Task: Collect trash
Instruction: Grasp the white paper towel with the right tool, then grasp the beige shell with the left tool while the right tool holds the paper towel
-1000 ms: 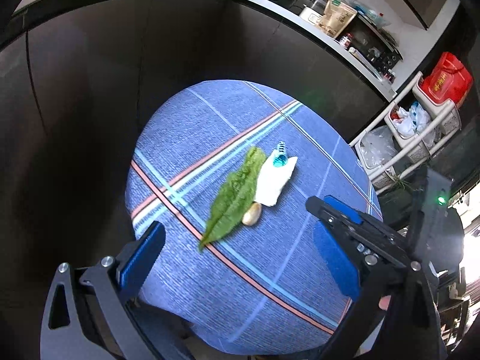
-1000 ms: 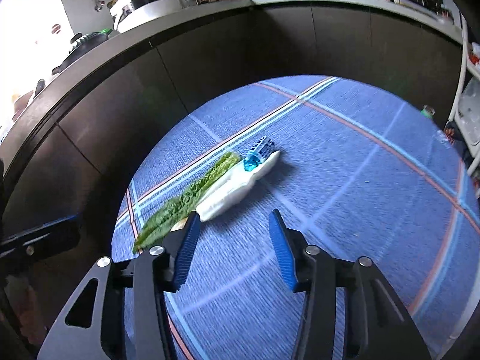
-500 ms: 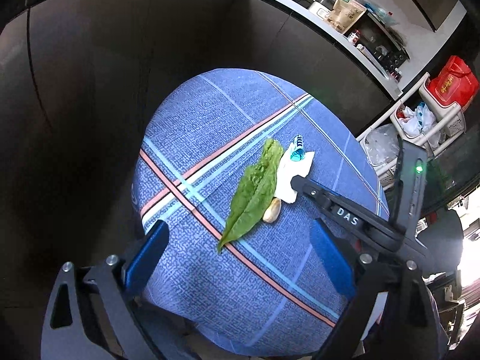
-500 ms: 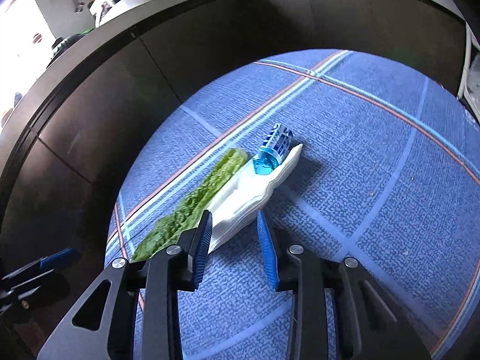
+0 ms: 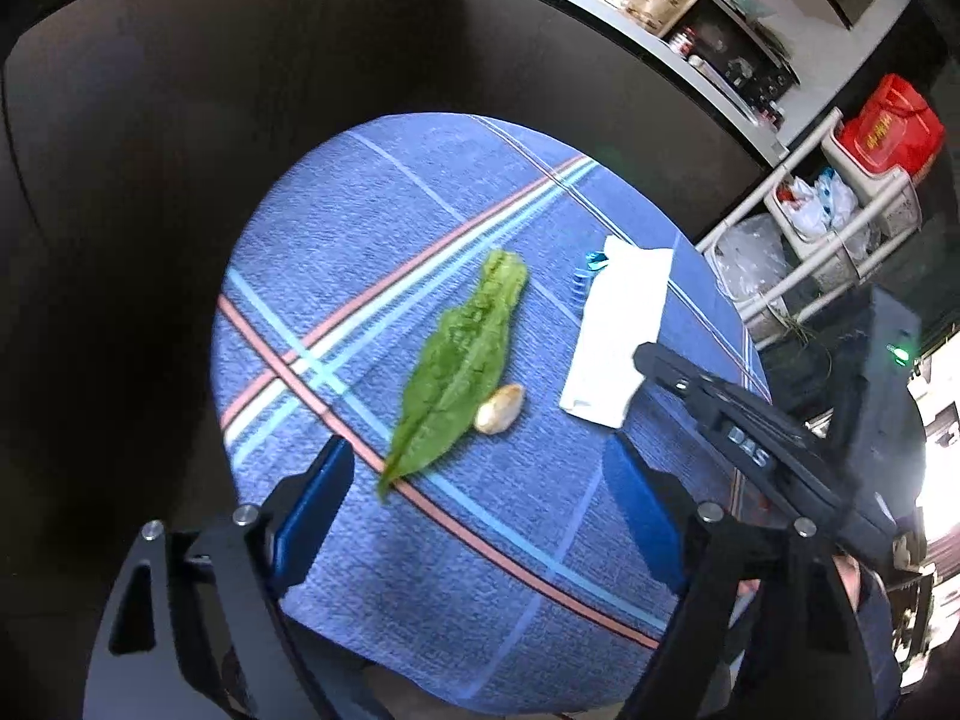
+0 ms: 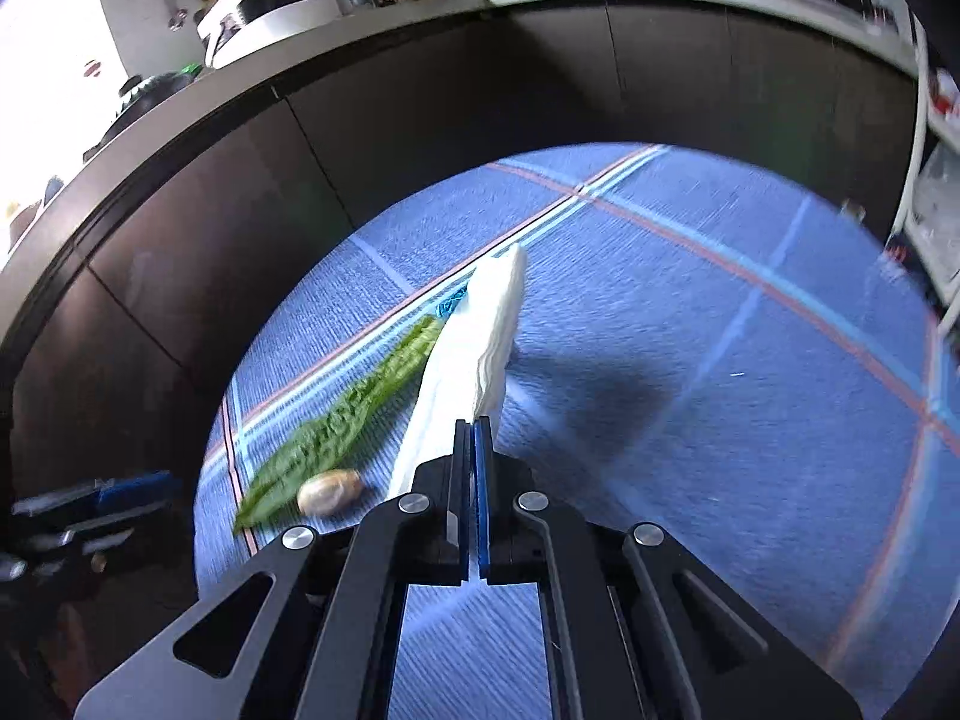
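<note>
On the blue striped tablecloth (image 5: 372, 276) lie a green leaf (image 5: 459, 363), a small tan nutshell-like piece (image 5: 499, 417) and a blue plastic bit (image 5: 591, 267). My right gripper (image 6: 473, 429) is shut on a white paper napkin (image 6: 480, 348) and holds it lifted off the cloth; the napkin also shows in the left wrist view (image 5: 618, 336), with the right gripper (image 5: 645, 360) on its edge. My left gripper (image 5: 474, 498) is open and empty, above the near part of the table, close to the leaf's tip.
Dark cabinet fronts (image 6: 420, 96) curve around behind the table under a counter with appliances. A white rack (image 5: 840, 228) with bags and a red container (image 5: 888, 126) stands at the right in the left wrist view.
My right gripper closed on the napkin's near end and lifted it off the cloth, uncovering the blue plastic bit. My left gripper stayed open and shifted slightly closer to the leaf.
</note>
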`<state>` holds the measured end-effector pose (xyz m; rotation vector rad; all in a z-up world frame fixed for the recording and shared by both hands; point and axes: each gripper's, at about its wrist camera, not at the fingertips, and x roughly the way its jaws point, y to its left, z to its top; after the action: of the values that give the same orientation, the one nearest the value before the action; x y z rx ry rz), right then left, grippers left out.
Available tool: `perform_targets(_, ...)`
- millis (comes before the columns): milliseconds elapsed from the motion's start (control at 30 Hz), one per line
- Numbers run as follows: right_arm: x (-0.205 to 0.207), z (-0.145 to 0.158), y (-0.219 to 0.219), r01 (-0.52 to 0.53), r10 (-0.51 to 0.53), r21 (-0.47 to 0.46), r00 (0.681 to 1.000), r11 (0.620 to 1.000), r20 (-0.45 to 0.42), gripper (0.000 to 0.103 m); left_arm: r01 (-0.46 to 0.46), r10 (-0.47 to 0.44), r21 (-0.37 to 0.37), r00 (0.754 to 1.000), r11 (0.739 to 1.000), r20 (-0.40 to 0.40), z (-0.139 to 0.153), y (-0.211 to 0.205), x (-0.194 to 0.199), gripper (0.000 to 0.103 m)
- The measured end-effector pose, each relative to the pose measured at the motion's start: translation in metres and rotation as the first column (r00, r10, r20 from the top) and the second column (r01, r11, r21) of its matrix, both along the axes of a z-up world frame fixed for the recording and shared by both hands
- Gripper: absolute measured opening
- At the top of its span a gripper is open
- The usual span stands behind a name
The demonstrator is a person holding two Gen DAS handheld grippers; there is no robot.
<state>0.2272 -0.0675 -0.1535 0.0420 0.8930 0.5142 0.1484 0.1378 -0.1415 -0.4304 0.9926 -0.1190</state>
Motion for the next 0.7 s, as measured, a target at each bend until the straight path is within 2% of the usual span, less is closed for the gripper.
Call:
perform_targets(167, -0.021, 0.005, -0.03, 0.018, -0.018, -0.024, 1.0, 1.0, 0.008, 0.001, 0.068, -0.068, 0.024, 0.998, 0.997, 0.003, 0.0, -0.023, 0.005, 0.072)
perform_targets(333, -0.036, 0.001, -0.05, 0.043, -0.043, -0.022, 0.999, 0.999, -0.004, 0.001, 0.131, -0.13, 0.052, 0.991, 0.99, -0.017, -0.011, -0.04, 0.015, 0.047)
perform_targets(433, -0.039, -0.001, -0.061, 0.059, -0.06, -0.014, 0.998, 0.998, -0.014, 0.001, 0.154, -0.155, 0.089, 0.988, 0.984, -0.005, -0.014, -0.046, 0.025, 0.044)
perform_targets(700, -0.041, -0.003, -0.069, 0.074, -0.073, 0.01, 0.997, 0.997, -0.024, 0.002, 0.172, -0.172, 0.107, 0.985, 0.979, -0.004, -0.022, -0.042, 0.049, 0.042)
